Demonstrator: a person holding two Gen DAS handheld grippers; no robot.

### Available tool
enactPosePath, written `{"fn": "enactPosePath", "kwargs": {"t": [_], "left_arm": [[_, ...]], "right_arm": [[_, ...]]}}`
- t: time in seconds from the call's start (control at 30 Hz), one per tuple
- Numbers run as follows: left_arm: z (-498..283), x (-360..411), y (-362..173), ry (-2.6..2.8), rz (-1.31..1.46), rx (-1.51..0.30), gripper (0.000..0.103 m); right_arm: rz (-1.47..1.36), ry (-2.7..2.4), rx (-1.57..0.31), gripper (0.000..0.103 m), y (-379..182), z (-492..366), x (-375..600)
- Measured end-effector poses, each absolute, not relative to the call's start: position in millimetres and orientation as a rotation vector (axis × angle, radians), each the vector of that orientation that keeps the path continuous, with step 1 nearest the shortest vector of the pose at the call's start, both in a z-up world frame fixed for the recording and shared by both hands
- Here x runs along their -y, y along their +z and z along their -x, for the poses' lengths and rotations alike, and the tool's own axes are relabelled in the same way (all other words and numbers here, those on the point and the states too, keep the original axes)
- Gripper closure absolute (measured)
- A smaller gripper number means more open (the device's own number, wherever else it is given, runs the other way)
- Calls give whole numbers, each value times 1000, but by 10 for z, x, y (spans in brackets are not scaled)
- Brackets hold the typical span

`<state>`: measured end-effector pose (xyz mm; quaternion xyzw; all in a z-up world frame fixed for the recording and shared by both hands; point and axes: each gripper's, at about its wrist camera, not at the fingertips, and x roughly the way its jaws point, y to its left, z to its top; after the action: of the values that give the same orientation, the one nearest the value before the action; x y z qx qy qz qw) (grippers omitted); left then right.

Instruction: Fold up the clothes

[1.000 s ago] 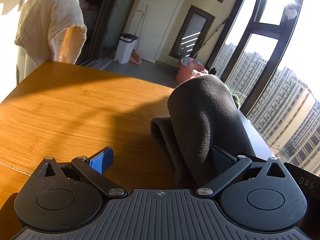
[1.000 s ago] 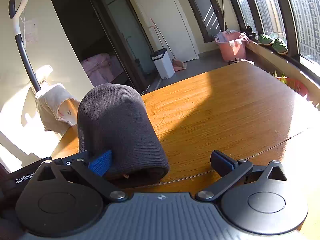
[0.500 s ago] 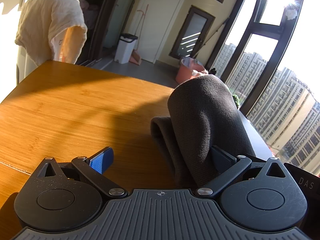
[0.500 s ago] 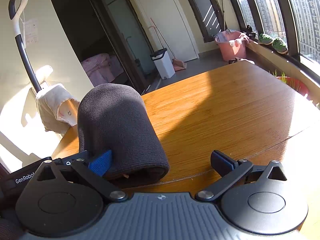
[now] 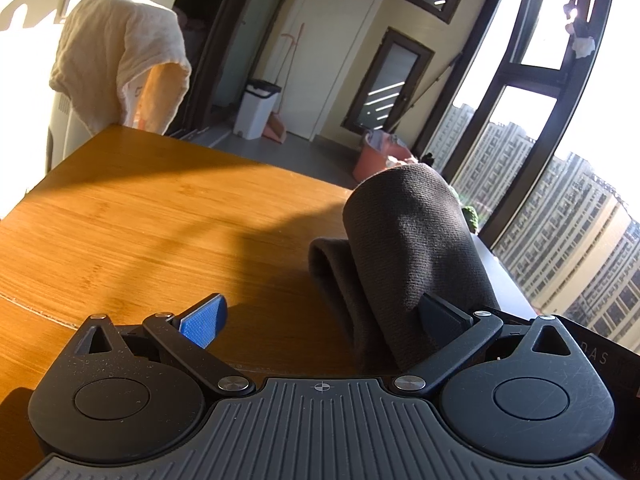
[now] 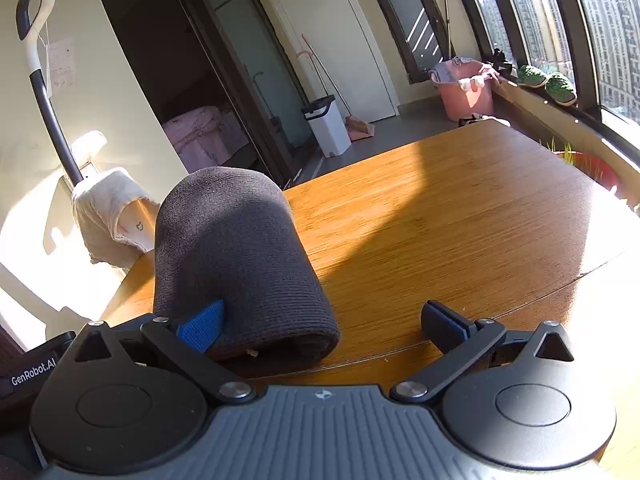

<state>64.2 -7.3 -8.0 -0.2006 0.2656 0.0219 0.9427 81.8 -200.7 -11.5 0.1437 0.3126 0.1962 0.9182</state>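
Nothing has shifted since the earlier frames: one dark grey knitted garment, folded into a rounded bundle, lies on the single brown wooden table. Both the left gripper and right gripper stand spread wide, each with one finger against the cloth, gripping nothing.

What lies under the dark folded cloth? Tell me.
The dark folded cloth rests on the wooden table, which shows bare around it. Its own lower layers peek out; anything beneath them is covered.
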Motion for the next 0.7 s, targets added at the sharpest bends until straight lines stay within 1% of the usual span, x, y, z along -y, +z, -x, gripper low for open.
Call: {"fn": "enactPosePath", "kwargs": {"t": [0.13, 0.33, 0.7], "left_arm": [[-717, 116, -56, 68, 360, -549, 0], [-843, 90, -52, 78, 336, -551, 0], [-819, 234, -15, 118, 251, -533, 0]], "right_arm": [[-243, 386, -623, 0, -82, -867, 1929], [-263, 401, -631, 0, -94, -906, 1962], [-285, 445, -652, 0, -113, -1053, 2026]]}}
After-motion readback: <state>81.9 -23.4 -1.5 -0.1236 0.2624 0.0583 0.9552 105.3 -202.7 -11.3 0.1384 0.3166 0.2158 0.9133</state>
